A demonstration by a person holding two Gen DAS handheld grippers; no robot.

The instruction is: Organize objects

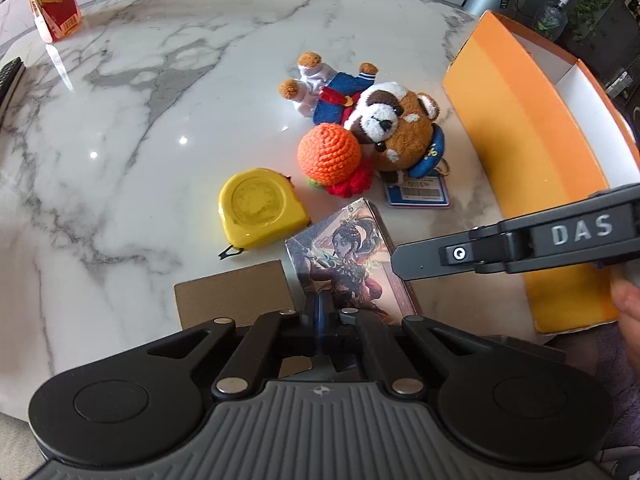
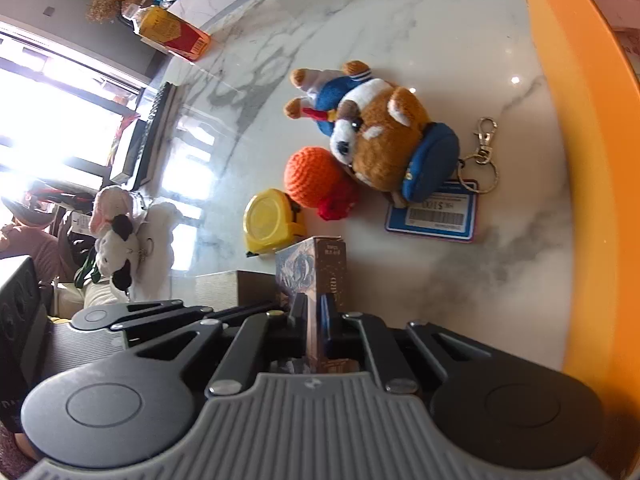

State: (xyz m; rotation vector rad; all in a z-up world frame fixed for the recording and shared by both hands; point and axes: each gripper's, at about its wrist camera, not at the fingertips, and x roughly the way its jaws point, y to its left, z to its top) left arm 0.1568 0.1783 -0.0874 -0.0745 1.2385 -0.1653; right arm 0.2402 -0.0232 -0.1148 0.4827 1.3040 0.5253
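A card box (image 1: 344, 264) printed with a game character lies near the table's front edge. My left gripper (image 1: 320, 308) is shut, its tips at the box's near end; whether it pinches the box is not clear. My right gripper (image 1: 400, 260) reaches in from the right to the box's right edge. In the right wrist view this gripper (image 2: 313, 312) is shut on the card box (image 2: 312, 268), one finger on either side. Beyond lie a yellow tape measure (image 1: 260, 208), an orange crochet ball (image 1: 328, 152) and a plush dog keychain (image 1: 392, 124) with a price tag (image 1: 418, 194).
An open orange box (image 1: 520, 140) with a white inside stands at the right on the marble table (image 1: 140, 100). A brown board (image 1: 232, 292) lies left of the card box. A red and yellow carton (image 1: 52, 0) stands far left. A hand (image 1: 628, 304) shows at the right edge.
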